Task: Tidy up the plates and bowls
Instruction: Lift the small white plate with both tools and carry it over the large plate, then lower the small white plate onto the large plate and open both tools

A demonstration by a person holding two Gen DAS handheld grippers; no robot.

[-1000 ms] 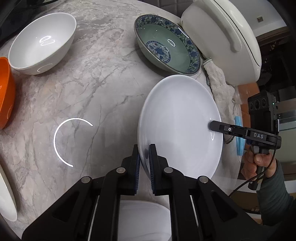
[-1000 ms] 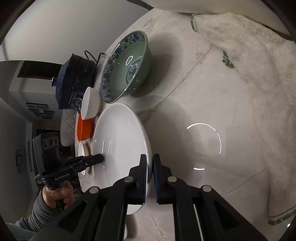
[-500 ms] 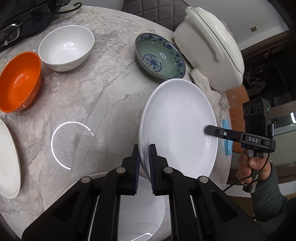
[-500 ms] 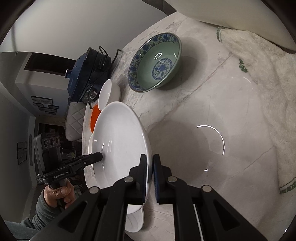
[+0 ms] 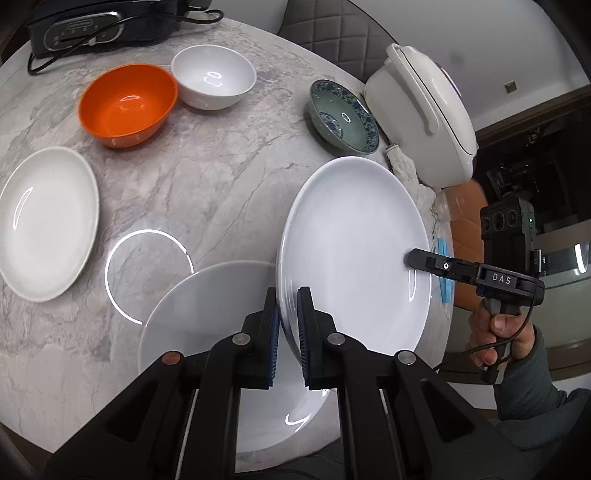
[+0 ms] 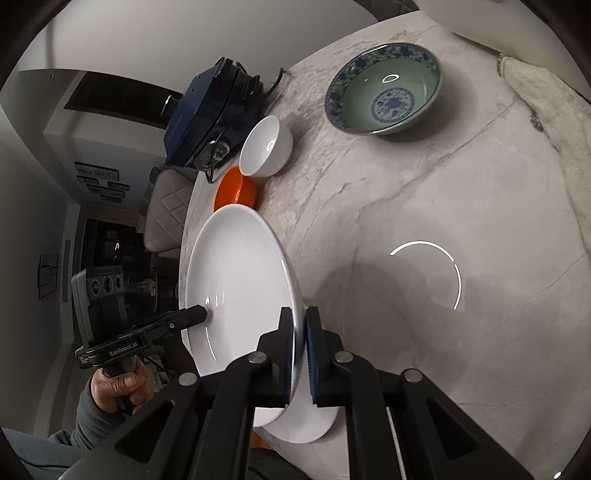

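A large white plate (image 5: 354, 251) (image 6: 240, 284) hangs above the marble table, held by its rim on both sides. My left gripper (image 5: 289, 325) is shut on its near edge, and my right gripper (image 6: 301, 332) is shut on the opposite edge. In the left wrist view the right gripper (image 5: 410, 258) shows at the plate's far rim. Below the lifted plate lies a second white plate (image 5: 207, 332) (image 6: 306, 421) at the table's near edge. A third white plate (image 5: 44, 221) rests at the left. An orange bowl (image 5: 127, 103) (image 6: 234, 190), a white bowl (image 5: 214, 75) (image 6: 266, 146) and a blue-patterned green bowl (image 5: 343, 116) (image 6: 384, 92) stand farther back.
A white rice cooker (image 5: 424, 110) stands at the right on a cloth (image 6: 554, 122). A dark electric appliance (image 5: 99, 26) (image 6: 214, 107) with a cord sits at the back edge. A person's hand (image 5: 495, 332) grips the right tool past the table edge. Quilted chairs surround the table.
Both grippers have risen and drawn back with the white plate. More of the table has come into view: the orange bowl, the left plate and the plate underneath.
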